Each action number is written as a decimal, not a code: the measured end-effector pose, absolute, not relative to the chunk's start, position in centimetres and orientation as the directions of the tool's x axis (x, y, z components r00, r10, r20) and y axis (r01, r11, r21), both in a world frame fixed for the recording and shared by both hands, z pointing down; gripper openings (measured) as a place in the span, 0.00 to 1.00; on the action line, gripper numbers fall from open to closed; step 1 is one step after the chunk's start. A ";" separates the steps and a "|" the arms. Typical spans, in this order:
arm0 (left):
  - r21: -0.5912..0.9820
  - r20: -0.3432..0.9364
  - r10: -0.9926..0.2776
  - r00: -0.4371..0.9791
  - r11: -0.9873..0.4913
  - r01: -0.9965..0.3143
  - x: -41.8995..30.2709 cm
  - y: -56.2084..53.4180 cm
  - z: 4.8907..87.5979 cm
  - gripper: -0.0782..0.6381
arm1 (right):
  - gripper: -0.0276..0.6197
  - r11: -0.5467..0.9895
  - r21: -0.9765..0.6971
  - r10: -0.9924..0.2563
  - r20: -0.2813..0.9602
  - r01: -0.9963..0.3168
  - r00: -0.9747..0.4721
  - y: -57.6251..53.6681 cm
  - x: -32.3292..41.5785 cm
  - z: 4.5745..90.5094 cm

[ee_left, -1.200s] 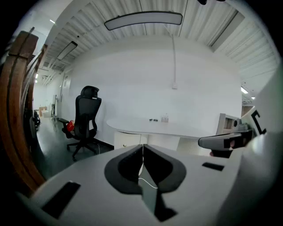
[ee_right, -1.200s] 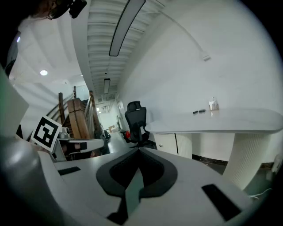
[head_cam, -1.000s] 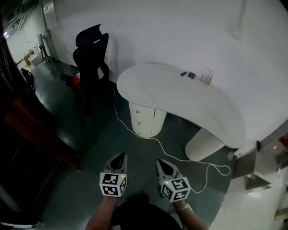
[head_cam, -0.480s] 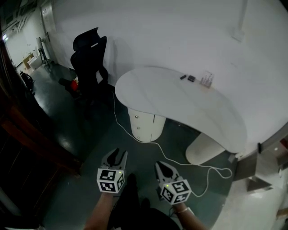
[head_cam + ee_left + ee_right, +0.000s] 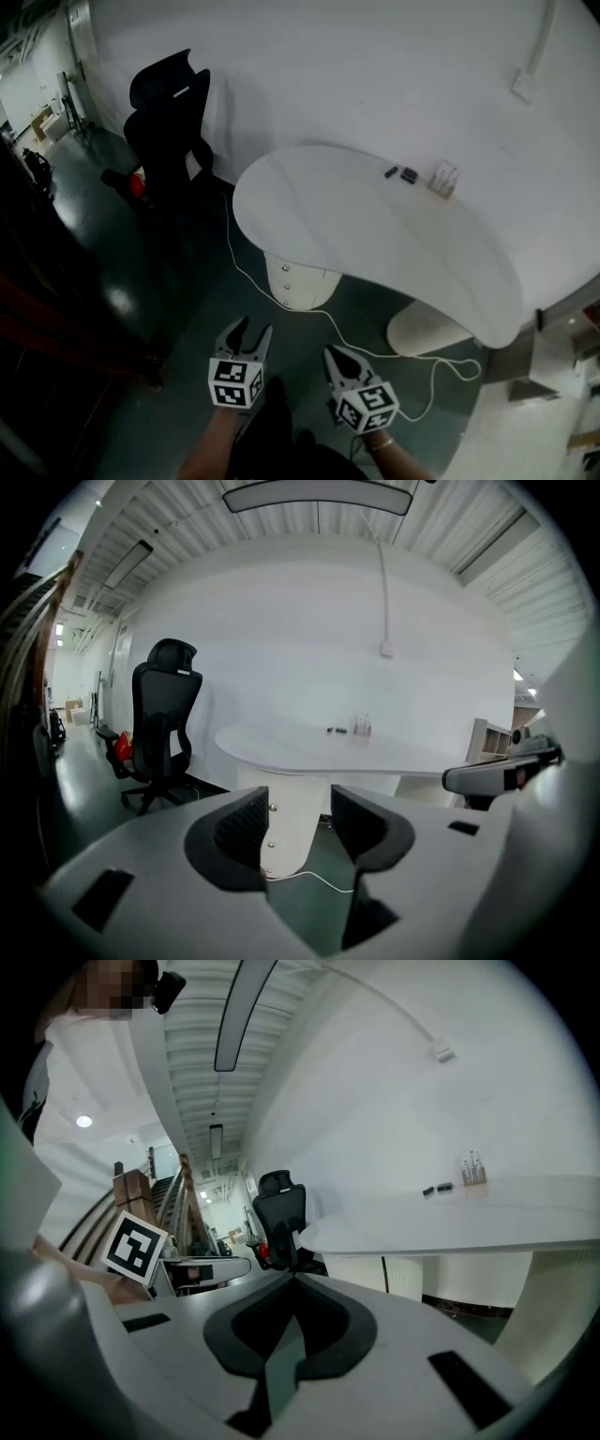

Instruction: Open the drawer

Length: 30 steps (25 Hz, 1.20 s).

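Step in hand (judged): approach. Neither claw is at the drawer yet.

- Far left: black office chair (image 5: pixel 169 112), well apart from the work and no obstacle.
- Left claw (image 5: pixel 249 334): jaws opening, already wide, nothing between them. In the left gripper view the gap frames the drawer pedestal (image 5: pixel 295 822), which is distant.
- Task's thing: white rounded drawer pedestal (image 5: pixel 298 281) stands under the left end of the white desk (image 5: pixel 375 234), tucked below the overhang. Small round knobs (image 5: pixel 272 807) run down its front. All the drawers look shut.
- Right claw (image 5: pixel 339 357): jaws narrow, tips meeting, empty.
- A white cable (image 5: pixel 375 349) trails across the floor from the pedestal's base toward the right.

To do it well (judgement):
- Keep the open left claw centred on one knob.
- Come in low enough to clear the desk's edge.
- Close on the knob only when it sits fully between the pads.
- Pull straight out along the drawer's run, without twisting.
- Step clear of the cable.

Writing: none readable.
- The marker cube (image 5: pixel 234 382) on each claw carries only black-and-white square patterns.
- Two small dark items (image 5: pixel 401 173) and a small pale holder (image 5: pixel 444 178) on the desk are too small to read.
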<state>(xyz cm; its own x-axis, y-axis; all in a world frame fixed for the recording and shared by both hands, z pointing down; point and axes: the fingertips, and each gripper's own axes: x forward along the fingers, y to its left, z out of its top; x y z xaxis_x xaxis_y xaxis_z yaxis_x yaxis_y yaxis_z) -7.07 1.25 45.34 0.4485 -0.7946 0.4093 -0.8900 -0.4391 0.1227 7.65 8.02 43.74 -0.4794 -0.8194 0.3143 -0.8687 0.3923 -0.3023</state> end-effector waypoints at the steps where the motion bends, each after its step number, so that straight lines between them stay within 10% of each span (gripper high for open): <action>1: 0.124 0.417 -0.787 0.454 -0.446 -0.886 -7.2 0.2 45.8 0.38 | 0.05 0.387 -0.298 -0.819 0.324 -0.873 -0.474 7.0 7.4 43.9; 30: 0.122 0.534 -0.671 0.515 -0.541 -0.832 -3.2 -16.2 61.7 0.41 | 0.05 0.267 -0.317 -0.824 0.415 -0.910 -0.386 -6.1 5.9 55.7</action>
<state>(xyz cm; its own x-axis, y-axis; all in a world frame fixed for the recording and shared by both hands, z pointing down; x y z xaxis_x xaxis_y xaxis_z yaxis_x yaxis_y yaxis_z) -3.20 -16.20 61.73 0.5147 -0.6707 0.5341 -0.8321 -0.5410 0.1224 5.87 -6.08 55.74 -0.3861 -0.8239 0.4148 -0.9102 0.2671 -0.3167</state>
